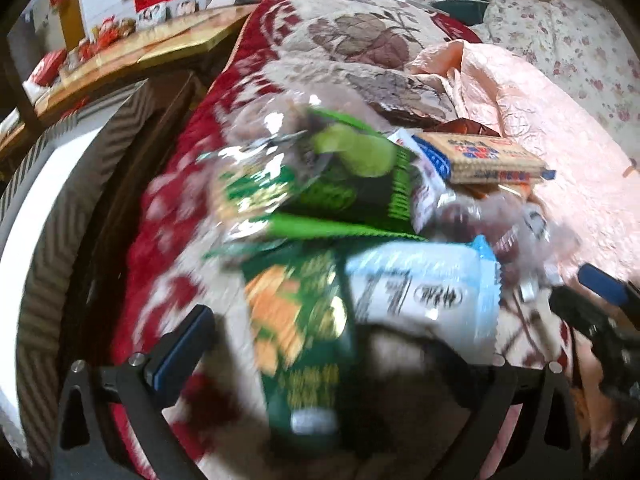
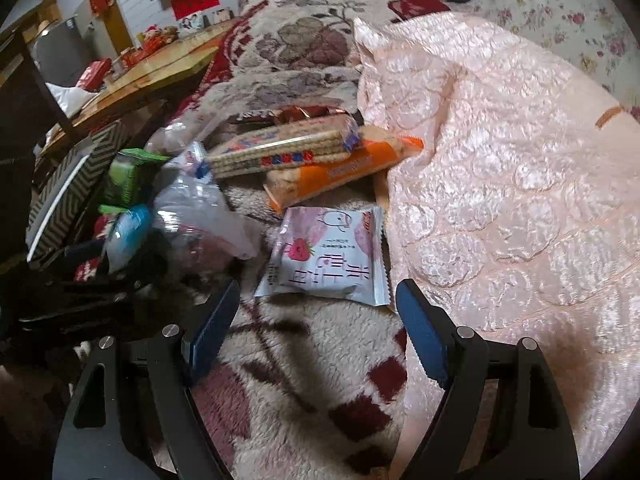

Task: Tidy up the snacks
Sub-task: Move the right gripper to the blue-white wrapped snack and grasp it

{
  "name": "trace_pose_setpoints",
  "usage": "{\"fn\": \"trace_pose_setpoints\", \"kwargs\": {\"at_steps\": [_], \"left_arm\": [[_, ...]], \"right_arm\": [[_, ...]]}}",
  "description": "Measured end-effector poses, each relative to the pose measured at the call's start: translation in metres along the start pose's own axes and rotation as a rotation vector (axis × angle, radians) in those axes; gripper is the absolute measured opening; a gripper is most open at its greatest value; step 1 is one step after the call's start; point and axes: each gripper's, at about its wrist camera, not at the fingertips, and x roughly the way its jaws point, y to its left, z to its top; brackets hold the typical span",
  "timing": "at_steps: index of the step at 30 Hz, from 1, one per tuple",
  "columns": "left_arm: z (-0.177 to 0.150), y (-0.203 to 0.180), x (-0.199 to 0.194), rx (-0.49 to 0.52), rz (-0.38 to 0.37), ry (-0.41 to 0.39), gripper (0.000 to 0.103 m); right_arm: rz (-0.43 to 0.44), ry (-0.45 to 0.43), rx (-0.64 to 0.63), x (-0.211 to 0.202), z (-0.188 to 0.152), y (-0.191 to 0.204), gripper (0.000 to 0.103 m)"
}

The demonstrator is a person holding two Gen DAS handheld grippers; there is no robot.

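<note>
a heap of snack packs lay on the fleece blanket (image 2: 320, 344), a strawberry packet (image 2: 326, 260) just ahead of the right tool (image 2: 316, 320), whose fingers stood apart and empty. the left tool (image 1: 340, 340) was blurred; a green packet (image 1: 296, 320) and pale blue packet (image 1: 424, 292) lay between its spread fingers, grip unclear, with a wafer pack (image 1: 480, 156) at 1 o'clock.

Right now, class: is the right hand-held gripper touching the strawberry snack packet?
Apart. The right wrist view shows the open right hand-held gripper short of the strawberry snack packet, blanket visible between.

1. Bare fleece blanket (image 2: 320, 360) lies open near the right gripper (image 2: 316, 320).
2. The pink quilt (image 2: 500, 180) walls the right side.
3. Far left, the snack pile (image 1: 340, 208) and a chevron-patterned box (image 2: 68, 196) block passage.
</note>
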Motion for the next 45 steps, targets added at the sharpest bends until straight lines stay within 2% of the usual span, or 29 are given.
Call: {"fn": "trace_pose_setpoints", "kwargs": {"at_steps": [6,13,17,23,37,45], "left_arm": [[-0.015,0.028,-0.037,-0.051,0.01,-0.03,0.103],[-0.022,0.042,-0.053,-0.085,0.026,-0.034,0.103],[-0.021,0.046,-0.052,-0.104,0.03,-0.028,0.103],[-0.019,0.044,-0.047,-0.108,0.033,-0.013,0.103],[-0.009,0.037,-0.02,-0.135,0.049,0.039,0.103],[-0.007,0.041,-0.013,-0.165,0.054,0.059,0.103]], "right_arm": [[0.04,-0.005,-0.056,-0.008,-0.003,0.014,0.081],[0.109,-0.013,-0.125,-0.012,-0.002,0.036,0.081],[0.152,-0.02,-0.173,-0.017,0.0,0.049,0.081],[0.156,-0.02,-0.228,-0.019,0.001,0.058,0.081],[0.169,0.008,-0.261,-0.012,-0.001,0.064,0.081],[0.22,-0.003,-0.335,-0.011,-0.001,0.075,0.081]]}}
